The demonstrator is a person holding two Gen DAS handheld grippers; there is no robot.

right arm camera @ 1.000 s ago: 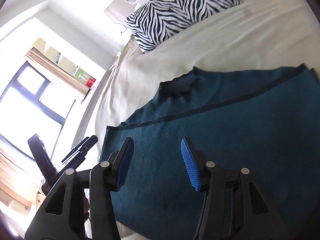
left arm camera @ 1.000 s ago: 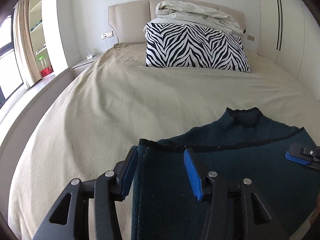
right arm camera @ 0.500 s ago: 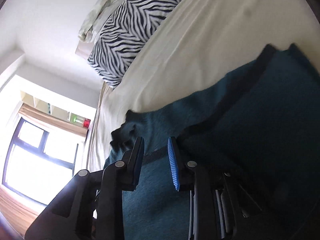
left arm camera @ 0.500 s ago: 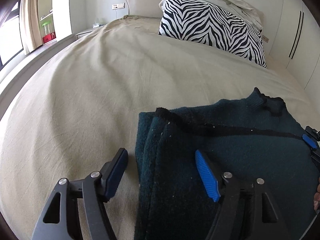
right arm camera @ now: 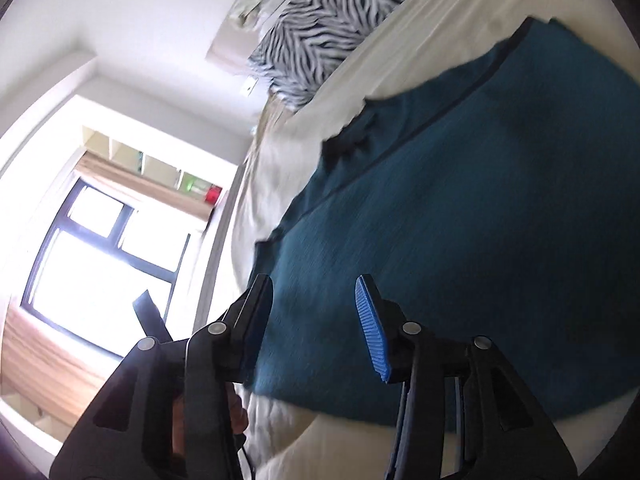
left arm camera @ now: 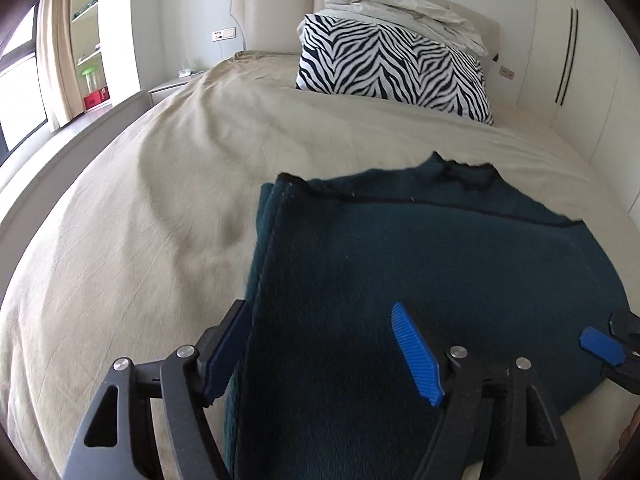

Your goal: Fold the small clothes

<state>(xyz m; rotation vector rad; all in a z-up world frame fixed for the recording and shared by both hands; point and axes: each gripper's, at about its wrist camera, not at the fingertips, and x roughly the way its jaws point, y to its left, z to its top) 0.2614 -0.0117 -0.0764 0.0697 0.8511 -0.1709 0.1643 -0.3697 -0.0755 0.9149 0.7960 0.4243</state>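
A dark teal knitted garment (left arm camera: 420, 264) lies folded on the beige bed, a black seam across it and its collar at the far edge. It also shows in the right wrist view (right arm camera: 480, 208). My left gripper (left arm camera: 320, 352) is open and empty, straddling the garment's left folded edge near its front. My right gripper (right arm camera: 316, 328) is open and empty, tilted, above the garment's near edge. A blue fingertip of the right gripper shows at the right edge of the left wrist view (left arm camera: 600, 344).
The beige bed sheet (left arm camera: 152, 216) spreads to the left and beyond the garment. A zebra pillow (left arm camera: 392, 68) with a white folded quilt (left arm camera: 400, 0) on top stands at the headboard. A window (right arm camera: 100, 256) and shelves are on the left; a wardrobe (left arm camera: 580, 60) is on the right.
The right gripper was narrowed half a second ago and has opened wide and pulled back. The left gripper stays open and has shifted slightly along the garment's left edge.
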